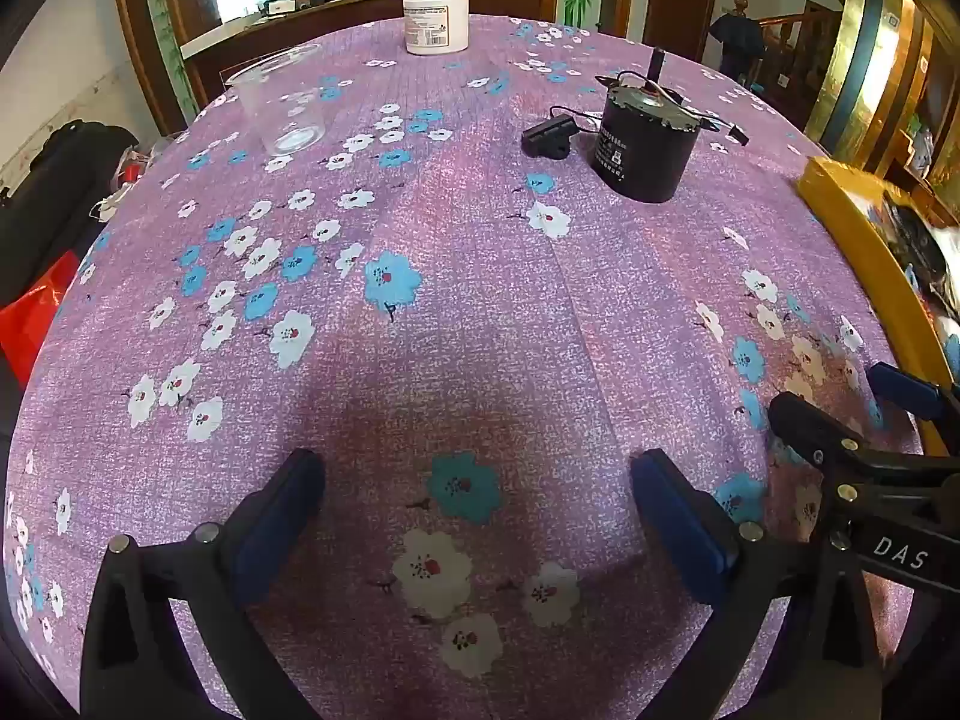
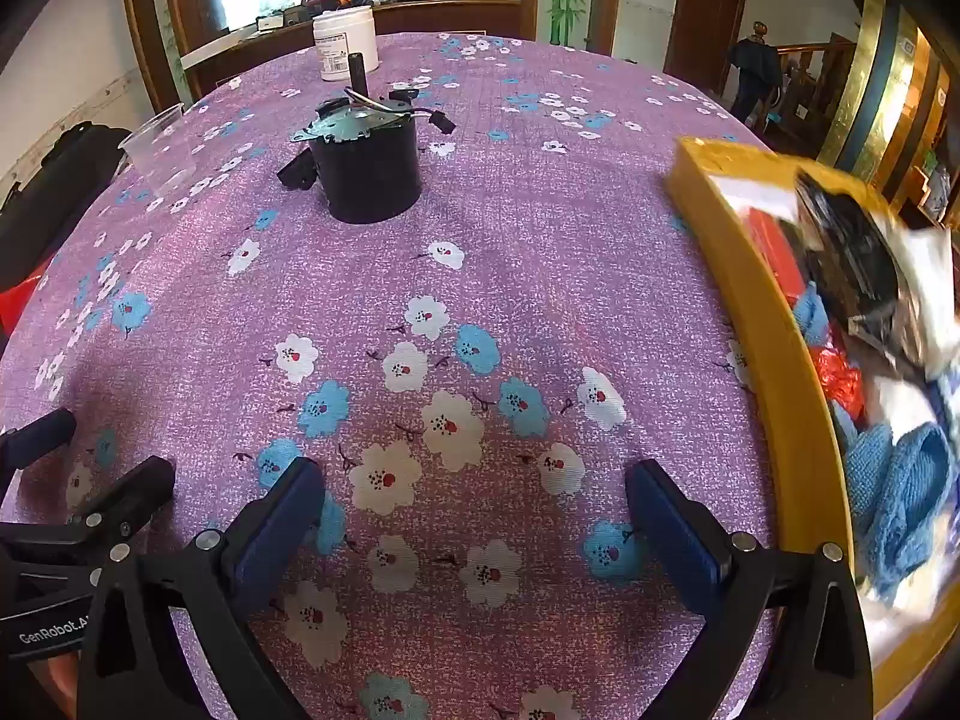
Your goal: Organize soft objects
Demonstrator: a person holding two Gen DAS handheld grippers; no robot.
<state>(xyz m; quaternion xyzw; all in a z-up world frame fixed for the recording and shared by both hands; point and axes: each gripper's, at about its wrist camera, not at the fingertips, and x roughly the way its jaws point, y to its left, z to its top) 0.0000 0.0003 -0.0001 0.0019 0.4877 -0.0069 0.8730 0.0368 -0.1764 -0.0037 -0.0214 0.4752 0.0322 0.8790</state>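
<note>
Both the left gripper (image 1: 477,501) and the right gripper (image 2: 474,501) hover with jaws spread wide and empty over the purple flowered tablecloth (image 2: 540,228). The soft blue knitted cloth (image 2: 900,480) lies in the yellow rectangular tray (image 2: 774,324), to the right gripper's right (the nearer hand); its long axis seems to run along the tray's wall.

On the flowered purple surface (image 1: 480,312) we see a black cylindrical motor (image 1: 645,150) at about one o'clock, with a small black plug (image 1: 549,138) just beside it at its nine o'clock. A clear plastic cup (image 1: 282,102) stands at eleven o'clock, and a white lidded jar (image 1: 436,18) sits at twelve, near the far edge.
</note>
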